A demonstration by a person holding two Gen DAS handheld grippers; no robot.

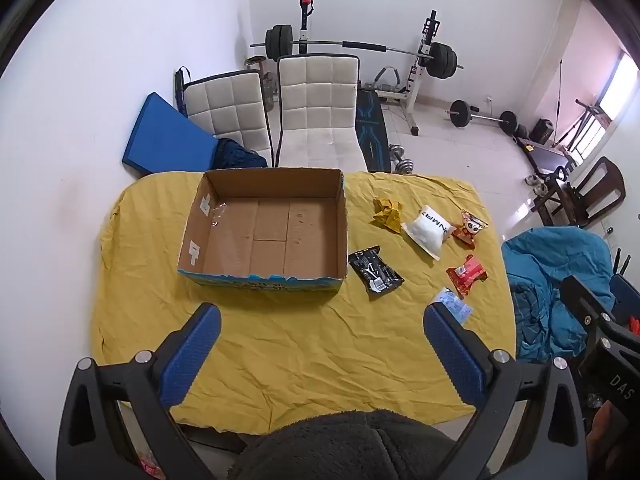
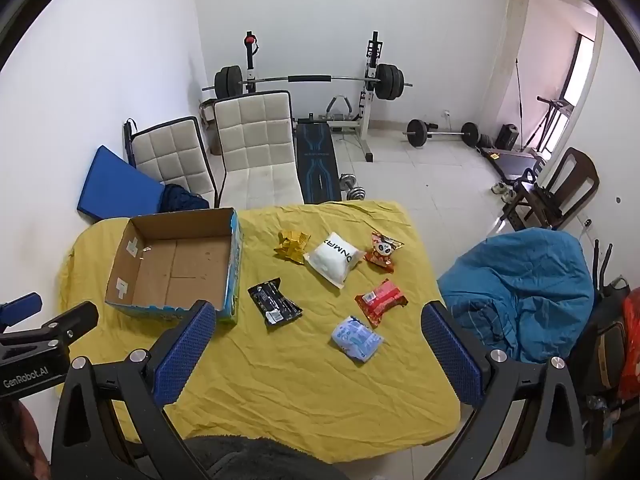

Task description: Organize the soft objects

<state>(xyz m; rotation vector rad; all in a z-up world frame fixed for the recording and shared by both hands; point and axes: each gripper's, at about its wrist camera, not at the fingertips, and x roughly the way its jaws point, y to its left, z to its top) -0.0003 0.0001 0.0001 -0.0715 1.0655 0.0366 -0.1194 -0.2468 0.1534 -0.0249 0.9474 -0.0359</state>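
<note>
An open, empty cardboard box (image 1: pixel 264 236) (image 2: pixel 176 268) stands on the yellow cloth at the table's left. To its right lie several soft packets: black (image 1: pixel 375 272) (image 2: pixel 274 301), crumpled yellow (image 1: pixel 387 214) (image 2: pixel 293 246), white (image 1: pixel 428 230) (image 2: pixel 333 260), panda-print orange (image 1: pixel 470 227) (image 2: pixel 383 255), red (image 1: pixel 466 274) (image 2: pixel 380 301) and light blue (image 1: pixel 456 306) (image 2: pixel 357 337). My left gripper (image 1: pixel 320 332) is open and empty above the table's near side. My right gripper (image 2: pixel 318 330) is open and empty, with the light blue packet between its fingers in view.
The table's yellow cloth (image 1: pixel 304 344) (image 2: pixel 296 384) is wrinkled. Two white chairs (image 1: pixel 316 116) stand behind the table, with a blue mat and a barbell rack (image 2: pixel 312 80) beyond. A blue-covered chair (image 2: pixel 524 292) stands at the table's right.
</note>
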